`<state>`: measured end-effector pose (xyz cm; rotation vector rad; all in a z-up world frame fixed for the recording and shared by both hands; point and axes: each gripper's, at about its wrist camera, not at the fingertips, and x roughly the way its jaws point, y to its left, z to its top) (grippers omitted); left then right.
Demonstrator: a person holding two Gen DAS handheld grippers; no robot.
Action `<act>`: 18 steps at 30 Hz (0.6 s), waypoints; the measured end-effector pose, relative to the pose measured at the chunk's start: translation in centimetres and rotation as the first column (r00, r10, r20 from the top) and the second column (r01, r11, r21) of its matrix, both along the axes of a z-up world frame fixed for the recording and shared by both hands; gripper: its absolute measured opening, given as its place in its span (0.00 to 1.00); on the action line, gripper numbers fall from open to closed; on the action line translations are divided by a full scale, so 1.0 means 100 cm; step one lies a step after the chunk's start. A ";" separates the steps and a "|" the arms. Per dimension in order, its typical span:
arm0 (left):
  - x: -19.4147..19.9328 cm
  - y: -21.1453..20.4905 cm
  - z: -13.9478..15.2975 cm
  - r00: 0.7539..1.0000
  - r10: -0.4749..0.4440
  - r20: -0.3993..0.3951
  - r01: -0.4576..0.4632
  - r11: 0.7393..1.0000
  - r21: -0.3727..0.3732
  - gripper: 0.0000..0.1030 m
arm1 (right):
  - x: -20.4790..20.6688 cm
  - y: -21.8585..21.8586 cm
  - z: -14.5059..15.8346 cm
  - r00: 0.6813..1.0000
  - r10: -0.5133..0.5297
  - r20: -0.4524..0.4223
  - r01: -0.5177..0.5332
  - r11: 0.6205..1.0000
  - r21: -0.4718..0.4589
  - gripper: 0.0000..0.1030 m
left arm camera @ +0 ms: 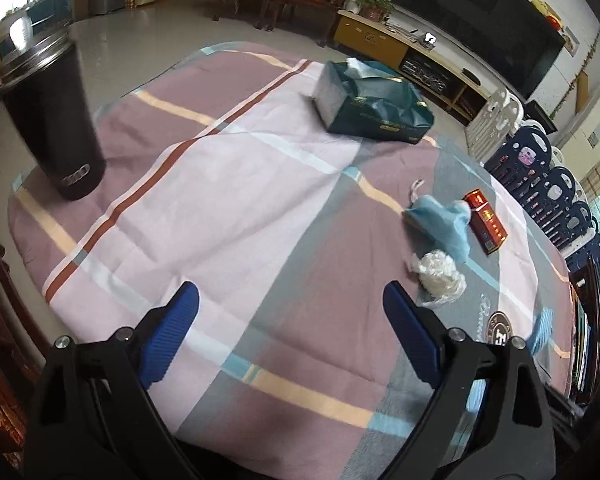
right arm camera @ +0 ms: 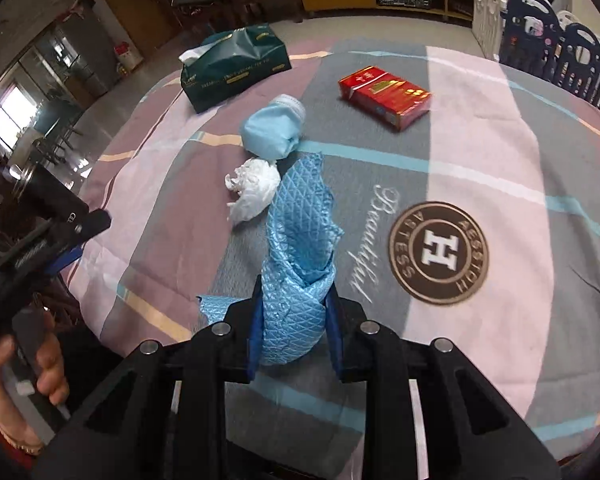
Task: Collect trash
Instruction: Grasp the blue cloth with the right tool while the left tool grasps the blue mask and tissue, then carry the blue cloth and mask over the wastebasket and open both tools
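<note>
The right gripper (right arm camera: 292, 320) has its blue pads pinched on a crumpled blue textured cloth (right arm camera: 300, 240), which stands up out of the jaws above the checked tablecloth (right arm camera: 480, 320). Just past the cloth's top lies a white crumpled wad (right arm camera: 252, 188), touching or nearly touching it, and right behind that a rolled-up light blue face mask (right arm camera: 272, 132). Further back and off to the right sits a red cigarette pack (right arm camera: 384, 94), well apart from the rest. A dark green tissue pack (right arm camera: 236, 66) with a tissue poking out rests near the far edge of the table. The left gripper (left arm camera: 292, 332) hangs over a bare stretch of cloth with its jaws wide apart and nothing between them; the wad sits just beside its right finger. A tall black bin (left arm camera: 56, 120) with a metal rim stands at the table's left edge, across from the litter. A hand (right arm camera: 24, 380) shows low in the right wrist view, gripping the left tool's handle.
</note>
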<state>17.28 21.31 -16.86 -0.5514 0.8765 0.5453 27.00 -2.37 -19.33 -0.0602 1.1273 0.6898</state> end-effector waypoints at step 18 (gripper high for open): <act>0.161 -0.066 -0.024 0.932 -0.350 -0.097 0.357 0.931 0.079 0.17 | -0.063 -0.153 0.012 0.922 -0.381 -0.069 0.386 0.915 0.116 0.27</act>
